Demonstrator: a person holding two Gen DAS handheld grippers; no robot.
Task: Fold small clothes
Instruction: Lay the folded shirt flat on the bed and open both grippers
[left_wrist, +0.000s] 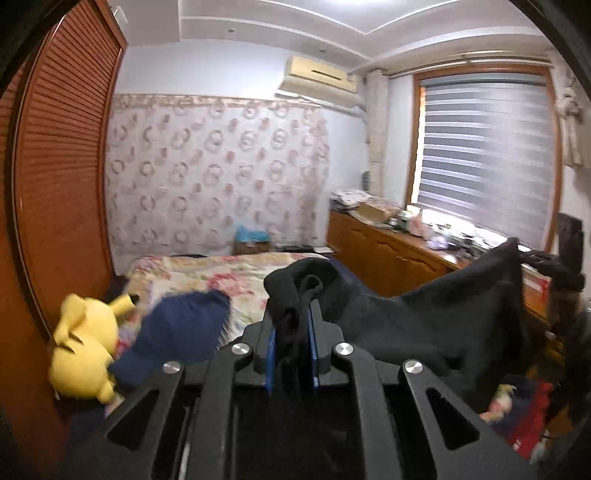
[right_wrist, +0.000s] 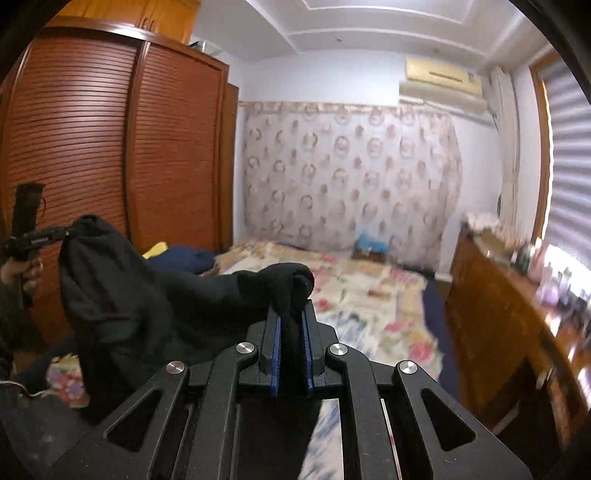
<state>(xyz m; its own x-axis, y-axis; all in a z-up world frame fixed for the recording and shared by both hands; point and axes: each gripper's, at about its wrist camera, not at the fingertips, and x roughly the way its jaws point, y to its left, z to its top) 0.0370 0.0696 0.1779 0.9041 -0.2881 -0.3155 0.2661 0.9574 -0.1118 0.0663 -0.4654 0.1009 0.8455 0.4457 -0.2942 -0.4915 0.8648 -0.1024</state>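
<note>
I have the soft black knit garment (left_wrist: 443, 317) pinched in both sets of jaws: my left gripper (left_wrist: 293, 314) is clamped narrow on one bunched corner, my right gripper (right_wrist: 291, 314) is clamped narrow on another, blue pads pressing cloth on each side. The garment hangs between the two in the air, sagging in the middle, above the bed with the flowered quilt (right_wrist: 369, 295). A yellow plush toy (left_wrist: 85, 343) and a dark blue cushion (left_wrist: 177, 332) lie at the bed's wardrobe side. To do this well, I judge I should draw my hands apart until the top edge runs straight, keep both at the same height, let the cloth fall free of wrinkles, then lay it flat on clear quilt, away from the toy, without loosening either grip early.
</note>
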